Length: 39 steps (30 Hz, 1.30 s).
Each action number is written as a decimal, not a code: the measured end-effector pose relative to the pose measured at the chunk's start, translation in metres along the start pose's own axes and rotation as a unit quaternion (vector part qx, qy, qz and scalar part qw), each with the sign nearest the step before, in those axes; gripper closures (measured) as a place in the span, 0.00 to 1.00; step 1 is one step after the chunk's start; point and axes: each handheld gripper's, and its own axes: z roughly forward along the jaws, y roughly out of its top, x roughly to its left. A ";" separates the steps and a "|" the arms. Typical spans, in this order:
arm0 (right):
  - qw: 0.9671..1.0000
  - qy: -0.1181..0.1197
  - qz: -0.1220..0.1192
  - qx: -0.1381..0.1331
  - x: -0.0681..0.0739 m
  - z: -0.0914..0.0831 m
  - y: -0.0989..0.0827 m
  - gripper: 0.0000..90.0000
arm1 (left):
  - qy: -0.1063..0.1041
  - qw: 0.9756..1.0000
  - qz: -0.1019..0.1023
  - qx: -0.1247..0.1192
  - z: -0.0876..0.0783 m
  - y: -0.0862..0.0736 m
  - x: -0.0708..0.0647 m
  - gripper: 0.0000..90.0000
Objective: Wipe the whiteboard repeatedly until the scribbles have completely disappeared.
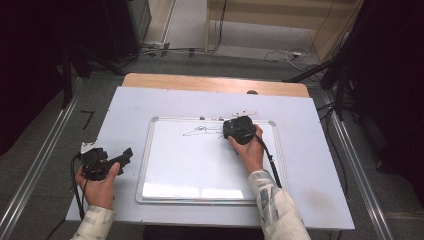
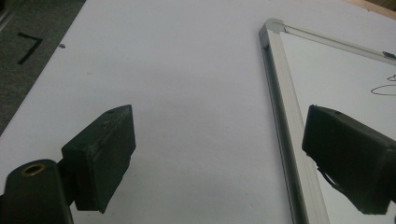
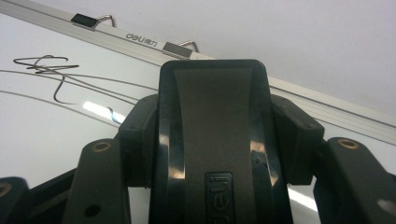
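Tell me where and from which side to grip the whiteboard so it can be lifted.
Grip the whiteboard by its left frame rail, coming in from the left over the bare table. That rail is a narrow raised metal edge, free along its length, and the open left hand-held gripper already straddles it. The far edge carries clips, and the right hand-held gripper holds an eraser there.

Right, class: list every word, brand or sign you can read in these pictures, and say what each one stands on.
"deli", followed by small characters too blurred to read: on the top frame of the whiteboard, between two binder clips.
A raised logo on the black eraser held in the right gripper: cut off, not readable.
Pen scribbles on the whiteboard: lines, no legible word.
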 end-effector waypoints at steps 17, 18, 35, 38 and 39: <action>1.000 0.015 -0.013 -0.002 0.015 0.005 0.005 0.43 | 0.000 1.000 -0.001 0.001 0.000 0.000 0.001 0.12; 1.000 0.015 -0.012 -0.003 0.016 0.006 0.006 0.43 | 0.000 1.000 -0.001 0.002 0.000 0.000 0.001 0.12; 0.999 0.026 -0.025 -0.005 0.030 0.010 0.009 0.43 | 0.000 1.000 -0.001 0.001 0.000 0.000 0.000 0.12; 0.999 0.027 -0.025 -0.004 0.033 0.010 0.010 0.43 | -0.001 1.000 -0.001 0.001 0.000 0.000 0.000 0.12; 0.999 0.028 -0.027 -0.005 0.034 0.010 0.010 0.43 | -0.001 1.000 -0.001 0.001 0.000 0.000 0.001 0.12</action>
